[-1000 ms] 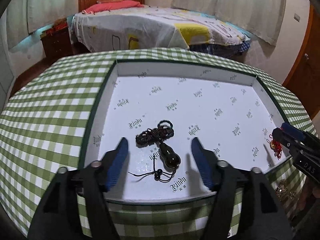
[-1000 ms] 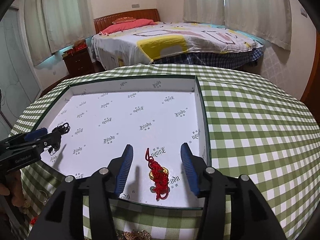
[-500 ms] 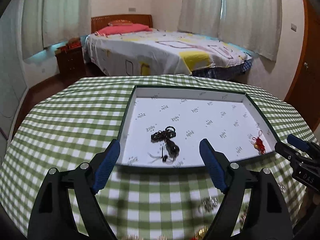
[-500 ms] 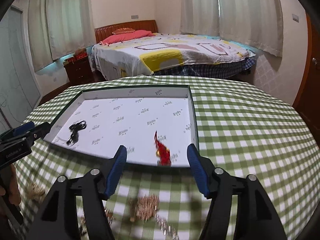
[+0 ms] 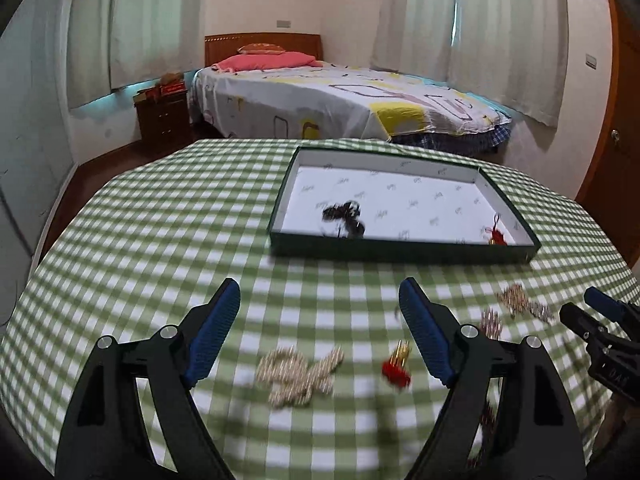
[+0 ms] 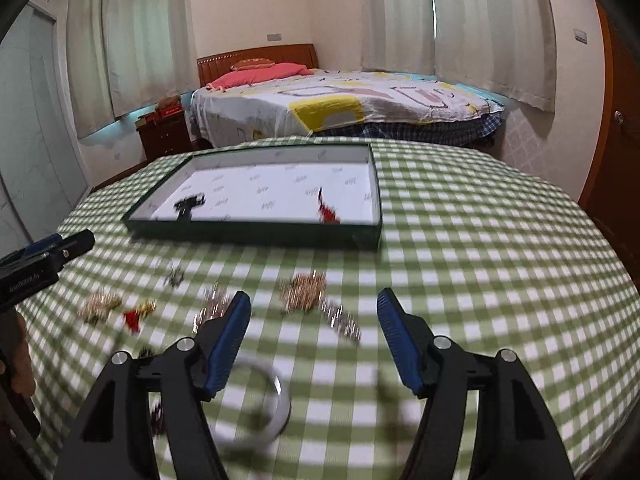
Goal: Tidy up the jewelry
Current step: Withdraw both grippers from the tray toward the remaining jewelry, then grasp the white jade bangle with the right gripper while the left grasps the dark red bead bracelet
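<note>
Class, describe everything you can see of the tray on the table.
The tray is a shallow rectangular box, dark green outside and lined white with small repeated printed marks. It looks like cardboard. It lies flat on the green checked cloth, beyond both grippers, touched by neither. Inside lie a black corded pendant near its left front and a red knotted charm at its right front corner.

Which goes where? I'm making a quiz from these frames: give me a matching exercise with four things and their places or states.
Things:
1. black cord necklace
2. red knot charm
3. pale beaded bracelet
4. left gripper

Places or states:
A. on the cloth, between open fingers
B. tray, left part
C. open, holding nothing
D. tray, near right corner

Pairs: 1-B, 2-D, 3-A, 4-C
</note>
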Tool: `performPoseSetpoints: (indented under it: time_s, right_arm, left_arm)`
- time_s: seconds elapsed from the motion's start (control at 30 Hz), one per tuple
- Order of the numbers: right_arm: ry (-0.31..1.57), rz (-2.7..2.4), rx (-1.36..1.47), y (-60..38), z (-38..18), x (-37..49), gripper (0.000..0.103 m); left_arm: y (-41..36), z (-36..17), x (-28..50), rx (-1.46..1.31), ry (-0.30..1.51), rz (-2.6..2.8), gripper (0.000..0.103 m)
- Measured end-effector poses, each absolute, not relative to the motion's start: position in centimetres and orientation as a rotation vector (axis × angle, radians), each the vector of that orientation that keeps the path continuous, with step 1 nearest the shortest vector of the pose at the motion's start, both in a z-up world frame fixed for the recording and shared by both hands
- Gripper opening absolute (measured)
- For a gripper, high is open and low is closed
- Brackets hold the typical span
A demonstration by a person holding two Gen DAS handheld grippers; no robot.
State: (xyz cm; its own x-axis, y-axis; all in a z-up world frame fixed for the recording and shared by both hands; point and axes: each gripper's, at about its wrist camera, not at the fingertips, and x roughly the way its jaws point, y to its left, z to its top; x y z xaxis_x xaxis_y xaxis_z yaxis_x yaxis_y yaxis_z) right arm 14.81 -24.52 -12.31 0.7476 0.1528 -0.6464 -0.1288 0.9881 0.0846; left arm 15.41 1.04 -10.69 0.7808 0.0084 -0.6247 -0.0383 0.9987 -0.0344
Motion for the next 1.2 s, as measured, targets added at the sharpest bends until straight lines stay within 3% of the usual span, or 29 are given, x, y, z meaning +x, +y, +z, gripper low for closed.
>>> performPoseSetpoints:
  time_s: [0.3, 0.77, 0.9, 0.97, 1.2]
  right_arm:
    - [0.753, 0.212, 0.011, -22.9, -14.8, 12.4, 0.073]
    - [0.825, 0.25, -0.05, -20.3, -17.0, 12.7, 0.079]
    - [0.823, 0.249, -0.06, -20.2, -17.1, 12.5, 0.079]
    - [0.817, 0.249, -0.066, -20.1, -17.1, 12.4, 0.069]
    - [0.821, 0.227, -0.045, -21.3, -17.1, 12.0, 0.069]
  left_arm:
    - [2.3, -12.2, 10.7, -0.051, 0.7, 0.068, 0.08]
    - [1.5, -13.5, 10.1, -0.06, 0.731, 0.056, 0.08]
    - [1.0, -13.7, 10.0, -0.06, 0.738, 0.046, 0.081]
    - [0.6, -13.7, 10.0, -0.058, 0.739, 0.041, 0.082]
    - [-1.3, -13.9, 9.8, -0.058, 0.748, -0.007, 0.084]
